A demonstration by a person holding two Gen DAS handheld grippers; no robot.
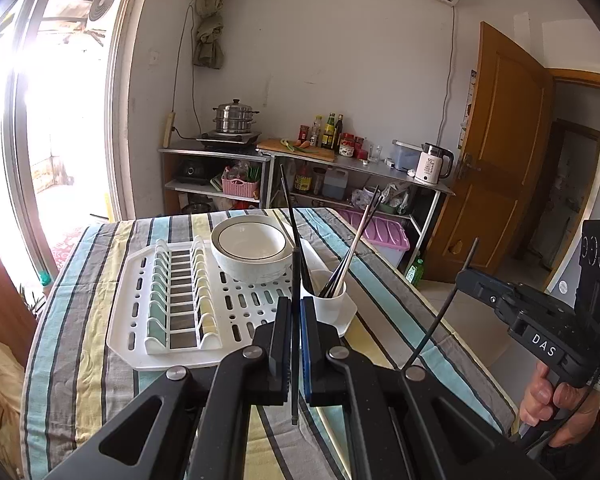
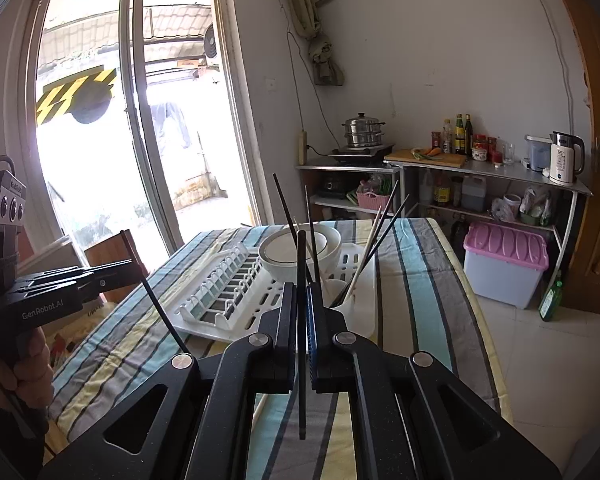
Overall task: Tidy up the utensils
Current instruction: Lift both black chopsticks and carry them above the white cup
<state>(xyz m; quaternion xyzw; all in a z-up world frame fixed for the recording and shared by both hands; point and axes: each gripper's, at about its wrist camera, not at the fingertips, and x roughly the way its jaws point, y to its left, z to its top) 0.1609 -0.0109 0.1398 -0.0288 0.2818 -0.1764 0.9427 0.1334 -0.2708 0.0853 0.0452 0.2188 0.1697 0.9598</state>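
My left gripper (image 1: 296,304) is shut on a black chopstick (image 1: 296,360), held upright above the striped table, just in front of the white utensil cup (image 1: 332,304). The cup sits at the right corner of the white dish rack (image 1: 188,300) and holds several chopsticks (image 1: 352,252). My right gripper (image 2: 301,292) is shut on another black chopstick (image 2: 301,320), also upright, in front of the cup (image 2: 340,292). The right gripper shows at the right of the left wrist view (image 1: 466,280); the left gripper shows at the left of the right wrist view (image 2: 134,266).
Stacked white bowls (image 1: 252,248) stand on the rack behind the cup. The table has a striped cloth (image 1: 84,320). Behind stand metal shelves with a steamer pot (image 1: 235,118), bottles and a kettle (image 1: 432,164). A purple-lidded bin (image 2: 504,264) sits on the floor.
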